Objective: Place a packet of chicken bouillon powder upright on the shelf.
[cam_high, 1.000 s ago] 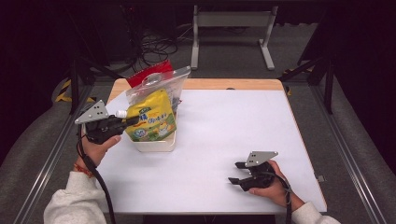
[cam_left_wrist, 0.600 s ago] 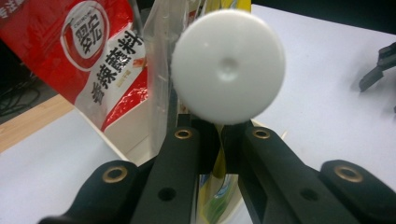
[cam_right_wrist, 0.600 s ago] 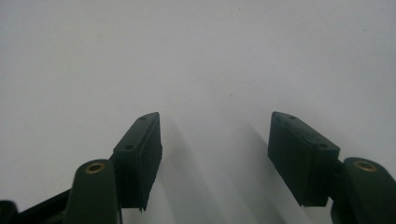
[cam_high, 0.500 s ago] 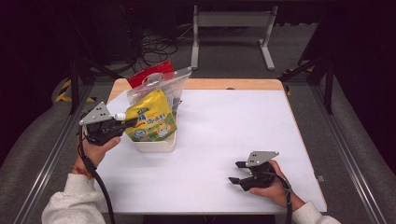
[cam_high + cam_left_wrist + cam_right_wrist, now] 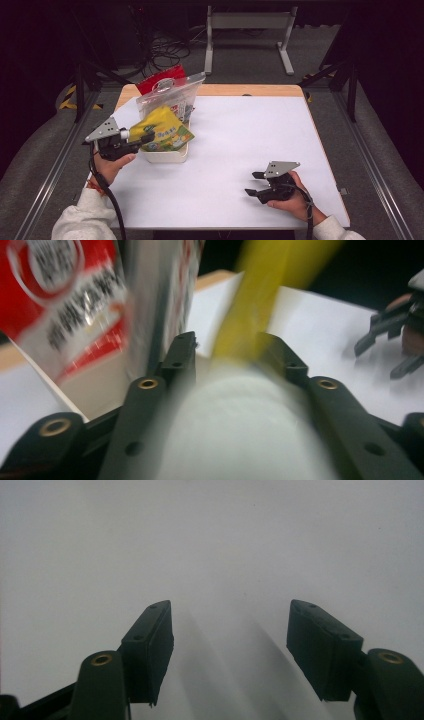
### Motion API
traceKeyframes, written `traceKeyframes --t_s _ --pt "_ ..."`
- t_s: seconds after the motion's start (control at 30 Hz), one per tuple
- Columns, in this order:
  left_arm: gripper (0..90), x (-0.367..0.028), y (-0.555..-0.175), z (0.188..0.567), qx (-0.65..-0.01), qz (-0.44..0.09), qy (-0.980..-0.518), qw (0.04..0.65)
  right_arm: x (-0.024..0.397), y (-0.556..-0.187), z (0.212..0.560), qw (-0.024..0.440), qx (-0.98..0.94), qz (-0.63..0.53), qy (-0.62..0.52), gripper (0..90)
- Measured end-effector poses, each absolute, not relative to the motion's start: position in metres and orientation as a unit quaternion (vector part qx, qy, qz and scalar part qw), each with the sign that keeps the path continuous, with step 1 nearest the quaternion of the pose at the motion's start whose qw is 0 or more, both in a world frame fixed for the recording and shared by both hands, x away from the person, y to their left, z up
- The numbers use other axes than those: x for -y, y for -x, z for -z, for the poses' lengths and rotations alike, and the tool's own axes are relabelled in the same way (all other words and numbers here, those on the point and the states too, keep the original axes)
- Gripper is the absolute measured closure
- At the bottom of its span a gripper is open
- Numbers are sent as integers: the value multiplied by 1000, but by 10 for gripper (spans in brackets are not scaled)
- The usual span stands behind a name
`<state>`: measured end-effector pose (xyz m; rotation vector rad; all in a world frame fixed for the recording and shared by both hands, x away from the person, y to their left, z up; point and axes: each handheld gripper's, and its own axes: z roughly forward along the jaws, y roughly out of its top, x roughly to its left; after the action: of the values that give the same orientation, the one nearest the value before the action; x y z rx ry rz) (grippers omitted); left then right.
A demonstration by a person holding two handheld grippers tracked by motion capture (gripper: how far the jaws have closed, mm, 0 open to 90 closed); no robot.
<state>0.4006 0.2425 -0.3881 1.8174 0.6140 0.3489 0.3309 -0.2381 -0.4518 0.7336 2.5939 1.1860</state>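
A: Where's the yellow snack pouch [image 5: 161,131]?

B: In the white bin [image 5: 165,155] near the tabletop's left edge; the left gripper [image 5: 142,141] has just been opening, pouch between its jaws.

A: And the right gripper [image 5: 256,183]?

B: Jaws apart, holding nothing, near the front edge.

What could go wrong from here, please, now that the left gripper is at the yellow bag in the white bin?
The left gripper has just been opening, with the yellow bag between its jaws. The bag leans out over the rim of the white bin and could slide onto the table. The clear bag and red bag stand tilted behind it and may topple if nudged.
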Motion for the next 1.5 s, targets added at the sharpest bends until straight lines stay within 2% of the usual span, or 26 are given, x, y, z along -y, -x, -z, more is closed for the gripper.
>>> traceKeyframes --t_s 0.07,0.17,0.27,0.43,0.6,0.7,0.8,1.0,1.17,1.5 --pt "557 -241 -401 394 -263 -144 -772 561 238 -331 452 98 -876 -401 -248 351" --pt "565 -241 -403 404 -272 -137 -768 563 238 -331 452 97 -877 -401 -247 351" --pt "765 -242 -403 410 -275 -147 -760 570 237 -331 452 96 -877 -401 -246 351" --pt "898 -240 -401 407 -264 -158 -763 568 237 -331 453 93 -877 -401 -246 350" --pt "900 -237 -394 387 -260 -179 -785 534 238 -332 453 92 -877 -401 -248 349" --pt "900 -230 -390 373 -264 -205 -813 476 237 -332 453 92 -877 -401 -248 349" --pt "900 -222 -388 361 -278 -209 -823 449 237 -331 453 91 -878 -400 -247 348" --pt "900 -215 -384 347 -277 -219 -835 421 237 -332 455 87 -879 -397 -248 347" --pt "900 -206 -385 333 -259 -216 -855 393 238 -332 455 84 -878 -399 -251 346" --pt "900 -209 -410 298 -242 -162 -886 360 238 -333 457 76 -879 -397 -252 345"
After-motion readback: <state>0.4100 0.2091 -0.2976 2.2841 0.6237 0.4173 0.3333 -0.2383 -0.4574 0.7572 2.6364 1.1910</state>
